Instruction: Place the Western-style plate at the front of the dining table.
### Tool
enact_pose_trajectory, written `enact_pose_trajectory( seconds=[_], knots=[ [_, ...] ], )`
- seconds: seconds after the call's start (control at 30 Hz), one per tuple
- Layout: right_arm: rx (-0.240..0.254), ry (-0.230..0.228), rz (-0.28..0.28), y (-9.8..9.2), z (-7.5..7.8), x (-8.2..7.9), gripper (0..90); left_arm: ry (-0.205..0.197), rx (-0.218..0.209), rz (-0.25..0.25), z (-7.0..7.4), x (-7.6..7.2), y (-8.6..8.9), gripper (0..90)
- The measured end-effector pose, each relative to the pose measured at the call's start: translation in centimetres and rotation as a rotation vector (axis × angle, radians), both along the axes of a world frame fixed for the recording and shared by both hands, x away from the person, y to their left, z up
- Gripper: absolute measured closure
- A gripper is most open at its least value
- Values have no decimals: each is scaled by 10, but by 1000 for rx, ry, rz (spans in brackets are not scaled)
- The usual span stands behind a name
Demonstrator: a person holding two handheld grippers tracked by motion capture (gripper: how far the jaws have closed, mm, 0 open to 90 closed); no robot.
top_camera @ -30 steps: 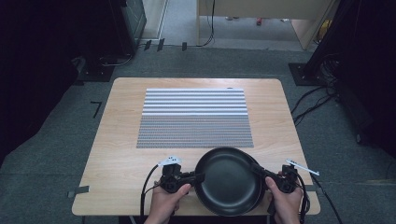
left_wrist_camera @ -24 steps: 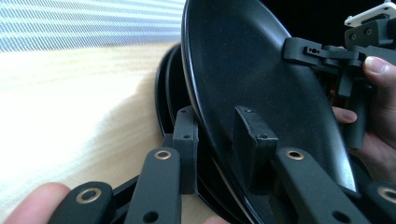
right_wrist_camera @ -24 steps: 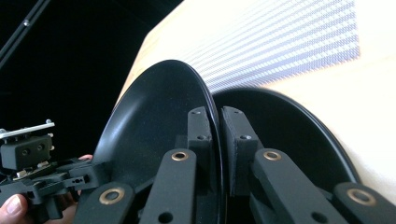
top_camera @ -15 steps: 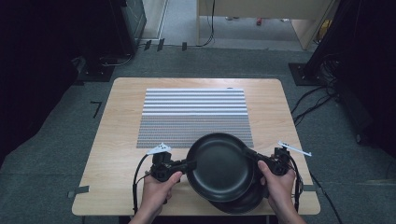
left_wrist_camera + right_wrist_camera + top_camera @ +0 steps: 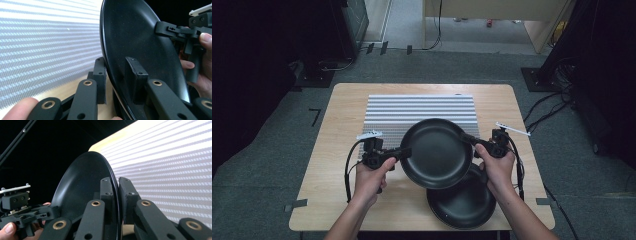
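Note:
I hold a black plate (image 5: 437, 150) in the air between both grippers, over the near edge of the striped mat (image 5: 422, 107). My left gripper (image 5: 404, 152) is shut on its left rim, my right gripper (image 5: 467, 139) on its right rim. A second black plate (image 5: 464, 205) lies on the table beneath and nearer the front edge. The left gripper view has the left gripper (image 5: 117, 67) pinching the plate (image 5: 140, 37), with the right gripper (image 5: 162, 27) at the far rim. In the right gripper view the right gripper (image 5: 116, 183) clamps the plate's (image 5: 82, 182) edge.
The wooden table (image 5: 337, 165) carries the grey-and-white striped mat across its middle and back. Cables trail from both grippers over the front part of the table. Dark floor with cables and stands surrounds the table.
Both hands have lifted the upper plate off the lower one and carried it away from the front edge toward the mat. The lower plate stays where it was.

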State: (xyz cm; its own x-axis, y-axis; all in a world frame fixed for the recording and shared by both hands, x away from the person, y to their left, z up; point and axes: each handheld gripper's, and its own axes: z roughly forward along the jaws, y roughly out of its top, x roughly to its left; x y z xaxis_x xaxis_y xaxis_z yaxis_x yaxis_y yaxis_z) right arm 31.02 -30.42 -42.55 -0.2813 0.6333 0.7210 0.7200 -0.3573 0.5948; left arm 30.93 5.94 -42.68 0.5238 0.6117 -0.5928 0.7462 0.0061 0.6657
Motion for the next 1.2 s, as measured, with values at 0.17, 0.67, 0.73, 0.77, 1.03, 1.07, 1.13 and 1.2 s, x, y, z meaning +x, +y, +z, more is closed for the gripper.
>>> enact_pose_trajectory(
  seconds=[0.17, 0.67, 0.73, 0.77, 1.03, 1.07, 1.13, 1.2],
  knots=[
    [-2, -5, -2, 6, 7, 20, 829, 5, -2, 19, 10, 26, 7, 727],
    [-4, 60, 9, 29, -14, 80, 828, 63, 31, 97, -2, 79, 23, 735],
    [-2, 72, 5, 31, -20, 88, 827, 77, 34, 110, -6, 86, 24, 735],
    [-2, 72, 5, 31, -20, 88, 827, 77, 34, 110, -6, 86, 24, 735],
    [-11, 119, -10, 40, -41, 113, 823, 135, 57, 141, -25, 115, 27, 733],
    [-21, 127, -17, 42, -45, 119, 820, 153, 63, 147, -30, 122, 28, 731],
    [-27, 134, -19, 43, -46, 122, 818, 161, 61, 152, -32, 125, 28, 730],
    [-40, 137, -27, 45, -49, 127, 815, 174, 66, 153, -37, 131, 28, 729]
  ],
)
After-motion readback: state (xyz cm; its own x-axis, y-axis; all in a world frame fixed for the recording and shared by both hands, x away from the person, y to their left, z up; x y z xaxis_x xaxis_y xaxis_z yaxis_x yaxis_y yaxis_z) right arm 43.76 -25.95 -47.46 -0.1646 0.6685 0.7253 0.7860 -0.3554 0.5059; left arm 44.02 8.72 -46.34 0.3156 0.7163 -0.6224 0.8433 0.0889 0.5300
